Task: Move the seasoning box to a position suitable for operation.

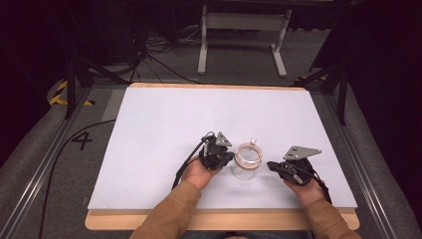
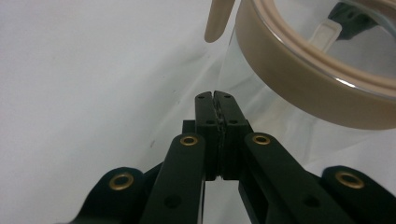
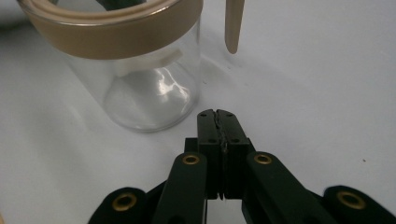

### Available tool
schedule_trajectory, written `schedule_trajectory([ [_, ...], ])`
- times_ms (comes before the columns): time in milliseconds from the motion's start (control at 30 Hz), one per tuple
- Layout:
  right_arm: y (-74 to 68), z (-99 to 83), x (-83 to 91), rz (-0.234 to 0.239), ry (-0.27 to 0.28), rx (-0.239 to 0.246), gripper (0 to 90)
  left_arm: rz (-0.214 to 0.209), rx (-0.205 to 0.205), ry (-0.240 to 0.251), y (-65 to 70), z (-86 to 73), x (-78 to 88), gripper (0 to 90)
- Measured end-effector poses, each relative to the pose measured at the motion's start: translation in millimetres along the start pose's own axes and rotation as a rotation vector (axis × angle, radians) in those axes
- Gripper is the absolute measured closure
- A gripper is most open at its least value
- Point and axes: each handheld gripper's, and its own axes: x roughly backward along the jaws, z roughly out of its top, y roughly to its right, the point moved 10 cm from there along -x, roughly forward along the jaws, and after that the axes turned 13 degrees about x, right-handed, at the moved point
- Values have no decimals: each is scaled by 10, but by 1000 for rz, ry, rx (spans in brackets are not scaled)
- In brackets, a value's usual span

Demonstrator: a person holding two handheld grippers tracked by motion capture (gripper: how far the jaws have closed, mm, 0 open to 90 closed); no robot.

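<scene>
Glass jar [image 1: 247, 161]: upright on tabletop [image 1: 164, 129] | left gripper [image 1: 225, 158]: just left of jar, jaws together, empty | right gripper [image 1: 272, 166]: right of jar, jaws together | advice: open jaws before approaching tan rim band [image 2: 299, 79].

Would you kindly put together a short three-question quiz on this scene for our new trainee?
1. True or false: the left tool is clamped around the glass jar.
2. What colour is the band at the jar's rim? A) tan B) blue C) black
3. Fill in: the jaws of the right tool are ____.

Key: 1 false, its jaws are shut beside the jar; 2 A; 3 shut.
</scene>
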Motion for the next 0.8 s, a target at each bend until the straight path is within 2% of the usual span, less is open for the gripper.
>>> schedule_trajectory([
  [167,16,0,18,-3,3,-2,891,-5,-11,-17,26,-17,10,893],
  [367,70,-21,69,-5,17,-24,891,-25,-27,-49,124,-55,23,893],
  [433,76,-25,80,0,20,-29,890,-35,-45,-68,176,-71,25,893],
  [700,84,-23,79,-2,22,-26,891,-42,-76,-80,303,-95,4,892],
  [800,126,-60,78,-13,15,-32,891,-57,-89,-87,350,-102,-7,892],
])
